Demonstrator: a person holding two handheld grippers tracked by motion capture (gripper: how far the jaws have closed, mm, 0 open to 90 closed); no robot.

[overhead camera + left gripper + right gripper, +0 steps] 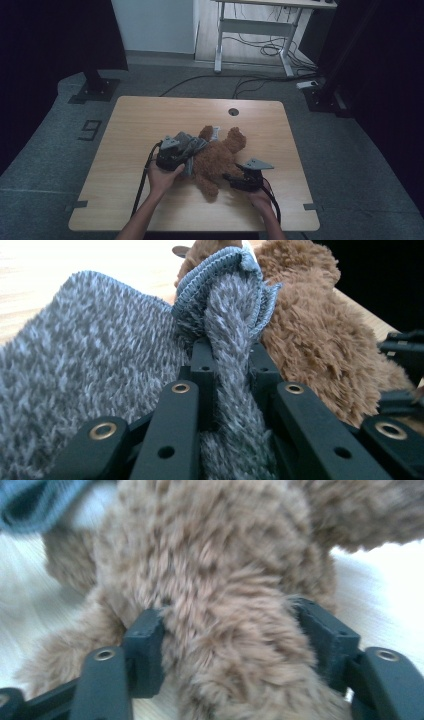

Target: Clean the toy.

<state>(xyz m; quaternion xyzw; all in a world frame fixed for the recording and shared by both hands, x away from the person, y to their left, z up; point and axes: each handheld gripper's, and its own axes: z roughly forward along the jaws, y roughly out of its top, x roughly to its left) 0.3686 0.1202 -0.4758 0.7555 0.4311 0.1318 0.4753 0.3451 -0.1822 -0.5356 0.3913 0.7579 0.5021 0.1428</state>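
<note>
From here I see a brown plush teddy bear (220,157) lying near the middle of the pale wood-grain worktop (130,130), its pile shaggy and curly, its limbs rounded and stubby. Against its left flank sits a grey knitted garment (187,145), a soft, flecked fabric of dark and light yarn with a ribbed, bluish-grey hem. In the left gripper view that hem (220,270) bunches over the bear's fur, and my left hand-held gripper (227,352) has its black jaws pressed together on a gathered fold of the grey knit, which runs down between them as a thick fuzzy rope. In the high view the left hand-held gripper (172,155) sits just beside the bear's body. My right hand-held gripper (229,176) is at the bear's lower side; in the right gripper view its jaws stand spread on either side of a furry brown limb, touching the fur. The fur there is blurred, tan and tufted.
</note>
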